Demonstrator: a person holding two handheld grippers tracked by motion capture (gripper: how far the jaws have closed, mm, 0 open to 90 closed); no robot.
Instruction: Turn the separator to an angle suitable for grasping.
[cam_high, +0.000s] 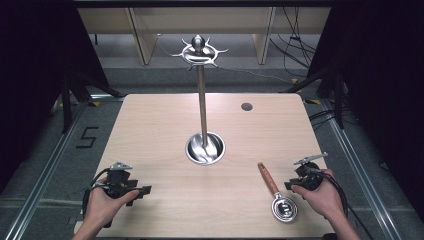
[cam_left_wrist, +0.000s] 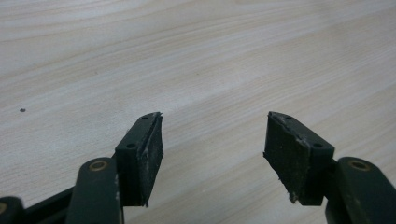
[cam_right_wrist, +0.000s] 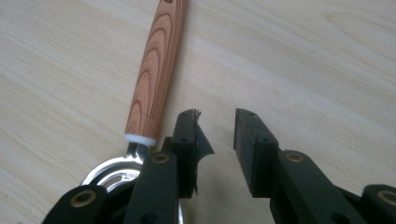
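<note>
So the right claw (cam_high: 289, 186) sits low at the near right corner of the desk (cam_high: 150, 130), jaws a little apart with nothing but bare wood between them. The slotted spoon (cam_high: 276, 195) lies flat just beside it. Its wooden handle (cam_right_wrist: 156, 70) angles away toward the middle of the desk, and its shiny metal head (cam_right_wrist: 114, 175) is partly tucked under one jaw in the right gripper view. I can't tell if that jaw actually touches it. The left claw (cam_high: 146, 190) is over at the near left, well apart from the spoon, jaws spread wide over empty desk. The tall metal stand (cam_high: 202, 107) with hooks on top is in the middle, in its round base.
</note>
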